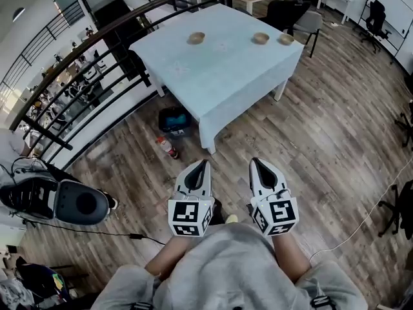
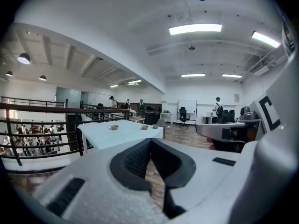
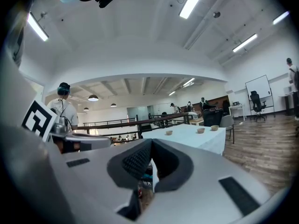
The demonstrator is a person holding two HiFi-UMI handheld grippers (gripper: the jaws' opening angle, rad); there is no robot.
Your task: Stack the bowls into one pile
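Three small tan bowls stand apart on a table under a pale blue cloth (image 1: 219, 70): one bowl at the left (image 1: 196, 38), one in the middle (image 1: 261, 38), one near the right corner (image 1: 285, 39). In the left gripper view they are far off: bowl (image 2: 114, 127), bowl (image 2: 145, 127), bowl (image 2: 155, 126). The right gripper view also has them distant: bowl (image 3: 168, 132), bowl (image 3: 201, 130), bowl (image 3: 214, 128). My left gripper (image 1: 206, 163) and right gripper (image 1: 253, 161) hang close to my body over the wooden floor, well short of the table. Both are shut and empty.
A dark railing (image 1: 77, 82) runs along the table's left side. A bottle (image 1: 168, 147) lies on the floor by the table's near corner, and a blue box (image 1: 174, 120) sits under it. A grey chair (image 1: 308, 23) stands at the far right. A black-and-white machine (image 1: 58, 200) rests at my left.
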